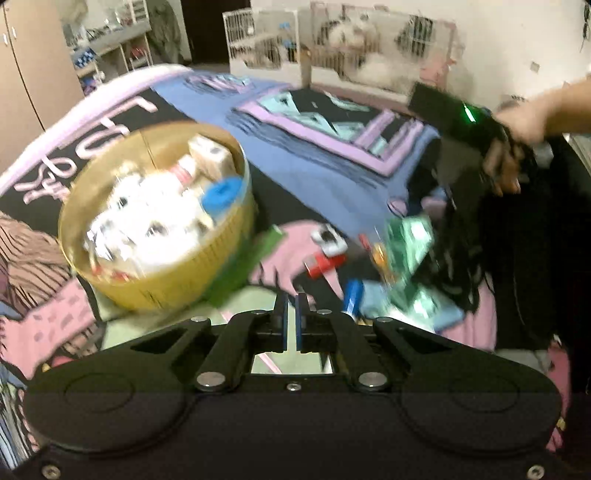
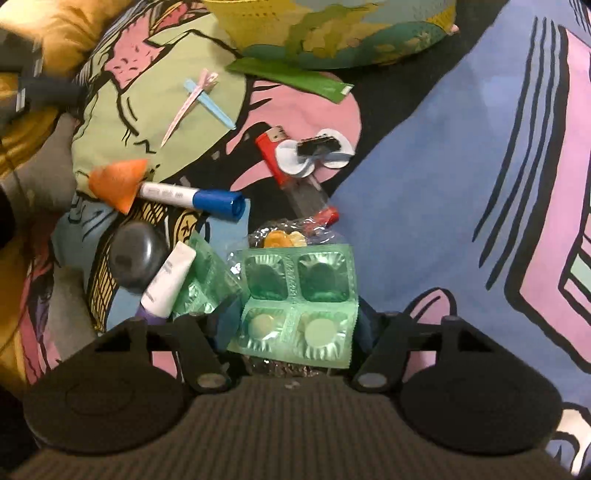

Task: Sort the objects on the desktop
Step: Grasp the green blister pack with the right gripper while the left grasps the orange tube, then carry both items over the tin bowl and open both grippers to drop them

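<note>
A yellow round basket full of small items stands at the left on the printed cloth. My left gripper is shut and empty, right of the basket's front. My right gripper has its jaws either side of a green blister pack; I cannot tell if they press on it. The right gripper's black body also shows in the left wrist view, above the pile. Loose on the cloth lie a red lighter, a blue-capped marker, hair clips, a white tube and a dark round case.
A green sachet lies by the basket's base. A candy in clear wrap sits beyond the blister pack. A second green blister pack lies by the tube. A black garment is at the right. A wire cage stands behind.
</note>
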Motion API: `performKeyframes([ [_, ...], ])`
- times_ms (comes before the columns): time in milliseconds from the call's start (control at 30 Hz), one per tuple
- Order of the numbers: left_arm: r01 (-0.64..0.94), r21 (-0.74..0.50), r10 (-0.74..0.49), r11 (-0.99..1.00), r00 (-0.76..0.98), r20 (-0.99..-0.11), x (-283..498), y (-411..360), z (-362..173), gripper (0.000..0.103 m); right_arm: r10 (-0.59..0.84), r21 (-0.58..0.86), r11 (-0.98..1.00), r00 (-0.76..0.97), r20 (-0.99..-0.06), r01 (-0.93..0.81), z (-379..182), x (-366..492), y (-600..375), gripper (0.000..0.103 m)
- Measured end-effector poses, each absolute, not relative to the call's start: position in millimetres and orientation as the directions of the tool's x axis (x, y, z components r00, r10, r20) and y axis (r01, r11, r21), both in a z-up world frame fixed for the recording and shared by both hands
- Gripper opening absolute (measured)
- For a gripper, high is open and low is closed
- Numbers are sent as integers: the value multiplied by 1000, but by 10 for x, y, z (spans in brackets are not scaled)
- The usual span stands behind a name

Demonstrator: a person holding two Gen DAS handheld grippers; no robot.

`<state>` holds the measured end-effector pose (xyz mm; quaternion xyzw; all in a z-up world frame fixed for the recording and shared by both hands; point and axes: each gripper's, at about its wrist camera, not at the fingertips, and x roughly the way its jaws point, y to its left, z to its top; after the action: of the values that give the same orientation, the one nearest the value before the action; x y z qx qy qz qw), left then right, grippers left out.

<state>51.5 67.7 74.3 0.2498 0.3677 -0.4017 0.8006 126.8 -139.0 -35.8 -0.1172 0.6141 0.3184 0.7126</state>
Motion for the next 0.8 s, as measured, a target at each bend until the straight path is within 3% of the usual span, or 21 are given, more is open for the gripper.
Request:
performKeyframes([
  [100,840,33,-470,541,334,-817,626,627,748,10,336,222,745,68,-939,-629,-284,1213,-1352,64],
  [133,852,-7,-466,524,279,-839,643,619,704,26,351,226,739,76,-933,-635,-241,1200,-1355,64],
  [167,861,-41,-452,507,225,-863,643,618,633,52,366,228,732,88,-926,-643,-197,1167,-1355,64],
  [200,866,-46,-433,498,202,-879,616,623,550,59,375,228,724,95,-922,-651,-161,1149,-1352,64],
  [400,868,-31,-267,496,118,-957,497,703,-123,60,452,284,732,129,-882,-620,37,1258,-1414,64],
  [533,878,67,-170,474,166,-971,429,677,-444,62,495,301,734,176,-851,-609,305,1418,-1413,64],
  [700,852,75,-206,518,210,-956,390,765,-554,86,555,278,746,335,-761,-605,852,1769,-1276,64],
  [767,838,138,-180,528,269,-946,336,767,-598,103,550,224,767,436,-712,-602,1042,1960,-1138,65],
  [800,830,148,-173,538,280,-944,318,787,-606,103,547,204,780,486,-681,-592,1104,2049,-1077,66],
])
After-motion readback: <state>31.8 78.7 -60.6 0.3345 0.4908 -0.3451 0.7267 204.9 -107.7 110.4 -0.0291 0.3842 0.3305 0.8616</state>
